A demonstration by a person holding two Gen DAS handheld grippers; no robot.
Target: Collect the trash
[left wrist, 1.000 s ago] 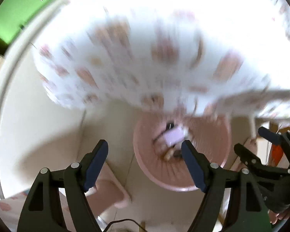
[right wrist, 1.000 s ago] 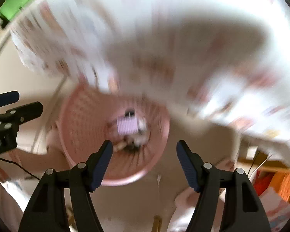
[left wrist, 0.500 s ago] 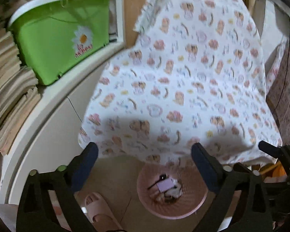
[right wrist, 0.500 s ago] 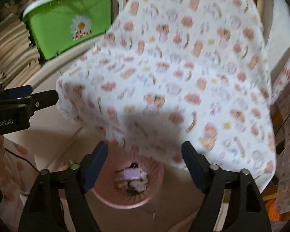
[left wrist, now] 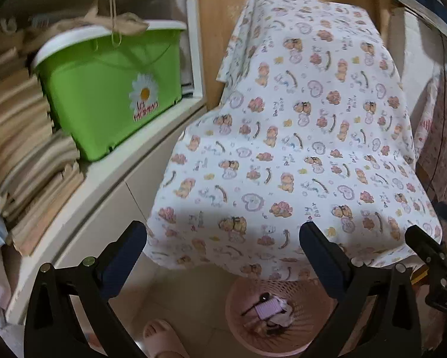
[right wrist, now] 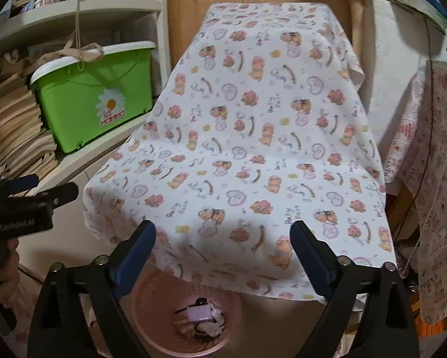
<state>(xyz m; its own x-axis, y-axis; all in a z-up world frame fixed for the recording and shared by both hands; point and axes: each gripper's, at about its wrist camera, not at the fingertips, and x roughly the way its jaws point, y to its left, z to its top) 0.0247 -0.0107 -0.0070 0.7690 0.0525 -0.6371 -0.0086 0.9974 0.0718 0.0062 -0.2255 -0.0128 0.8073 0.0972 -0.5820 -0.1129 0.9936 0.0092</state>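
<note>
Left claw (left wrist: 223, 256) spread wide and empty. Right claw (right wrist: 223, 249) opening, nothing between its blue pads. Pink mesh wastebasket (right wrist: 151, 322) on the tiled floor below both claws, partly tucked under a counter draped in a bear-print cloth (right wrist: 253, 149). Inside the wastebasket, a lilac wrapper (right wrist: 198, 313) on crumpled scraps. Green lidded bin (left wrist: 113, 89) with a daisy sticker on the shelf to the left, beside stacked papers (left wrist: 17, 149). Pink slipper (left wrist: 160, 340) near the wastebasket.

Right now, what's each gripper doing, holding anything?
Left gripper: open, holding nothing.
Right gripper: jaws opening, nothing between them.
</note>
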